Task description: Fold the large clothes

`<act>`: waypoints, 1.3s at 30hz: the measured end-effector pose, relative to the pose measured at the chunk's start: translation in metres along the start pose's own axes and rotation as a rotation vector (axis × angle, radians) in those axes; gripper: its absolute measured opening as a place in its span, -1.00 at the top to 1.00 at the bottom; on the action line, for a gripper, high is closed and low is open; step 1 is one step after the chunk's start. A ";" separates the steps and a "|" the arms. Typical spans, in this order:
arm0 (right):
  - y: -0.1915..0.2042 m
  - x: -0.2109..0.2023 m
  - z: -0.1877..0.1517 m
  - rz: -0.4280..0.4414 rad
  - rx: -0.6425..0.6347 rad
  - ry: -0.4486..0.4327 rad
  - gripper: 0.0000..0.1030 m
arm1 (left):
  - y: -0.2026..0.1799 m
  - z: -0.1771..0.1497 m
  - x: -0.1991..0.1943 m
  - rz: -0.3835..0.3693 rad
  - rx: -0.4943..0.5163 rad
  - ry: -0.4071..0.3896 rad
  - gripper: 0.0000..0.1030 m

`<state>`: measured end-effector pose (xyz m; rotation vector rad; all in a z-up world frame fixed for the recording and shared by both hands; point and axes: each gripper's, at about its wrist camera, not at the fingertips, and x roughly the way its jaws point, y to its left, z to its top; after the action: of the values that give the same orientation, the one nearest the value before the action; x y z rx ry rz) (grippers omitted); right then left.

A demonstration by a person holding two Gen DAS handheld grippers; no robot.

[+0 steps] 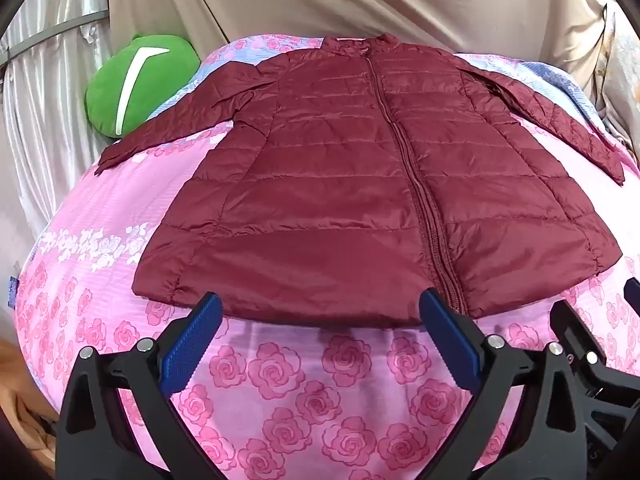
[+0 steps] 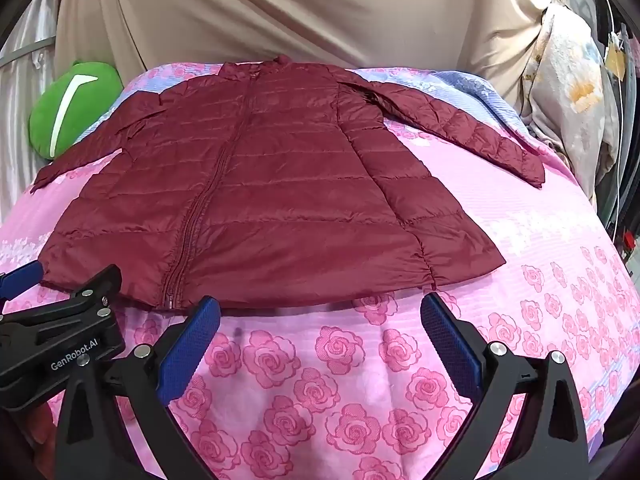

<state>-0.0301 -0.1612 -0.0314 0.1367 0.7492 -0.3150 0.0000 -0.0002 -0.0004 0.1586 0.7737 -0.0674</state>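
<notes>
A dark red quilted jacket lies flat and zipped on the pink rose-print bed cover, collar far, hem near, both sleeves spread out to the sides. It also shows in the right wrist view. My left gripper is open and empty, its blue-padded fingers just short of the hem near the zipper end. My right gripper is open and empty, hovering just before the hem's right half. The left gripper's body shows at the left of the right wrist view.
A green plush cushion sits at the bed's far left, by the left sleeve. Beige cloth hangs behind the bed. A pale patterned bundle and cables stand at the far right. The bed cover drops off at the near edge.
</notes>
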 end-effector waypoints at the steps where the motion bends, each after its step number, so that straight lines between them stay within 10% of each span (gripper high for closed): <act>1: -0.001 0.001 0.000 0.008 0.011 0.011 -0.90 | 0.000 0.000 0.000 0.000 -0.002 0.002 -0.87; 39: -0.002 0.004 -0.001 0.000 0.005 0.018 -0.90 | 0.002 -0.004 0.011 0.001 0.000 0.007 -0.85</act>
<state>-0.0281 -0.1637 -0.0347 0.1439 0.7660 -0.3158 0.0053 0.0022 -0.0112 0.1597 0.7804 -0.0660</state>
